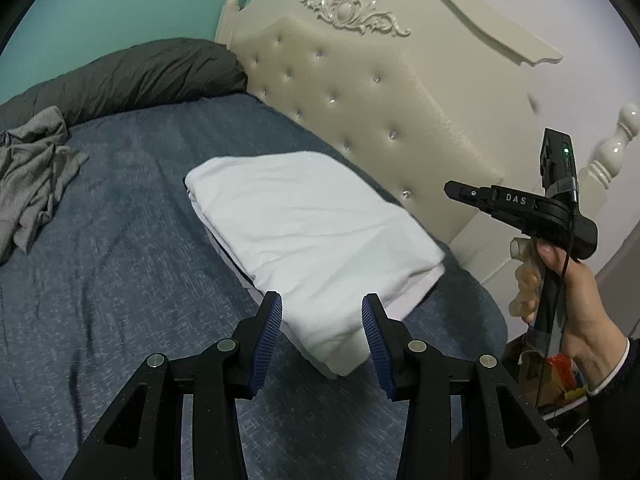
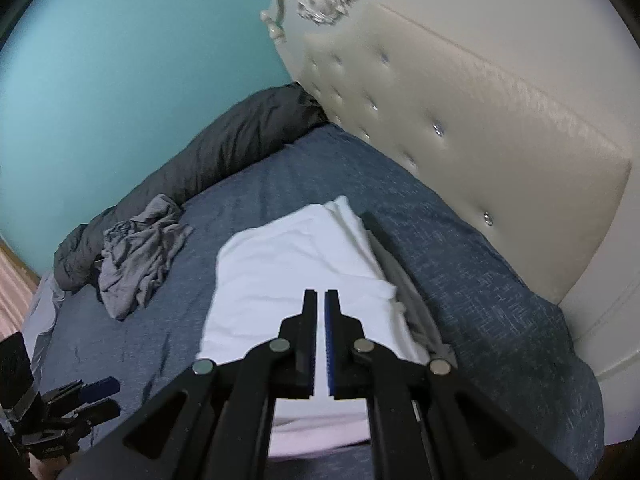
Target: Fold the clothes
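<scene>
Folded white garment [image 1: 316, 240] is lying flat on the blue bedsheet [image 1: 132, 280], centre of the left wrist frame, one long edge running near the tufted headboard [image 1: 360, 92]. Left gripper [image 1: 322, 334] is hovering just over its near corner, jaws spread wide, nothing between them. Right gripper [image 2: 320, 344] is sitting above the same white stack in its own view, jaws nearly together with only a thin slit, gripping nothing. A hand [image 1: 576, 292] is holding the right gripper's handle at the right edge of the left view. Crumpled grey garment [image 2: 140, 256] is lying in the middle left of the right view, touching the dark duvet [image 2: 208, 160] rolled along the teal wall [image 2: 132, 60].
</scene>
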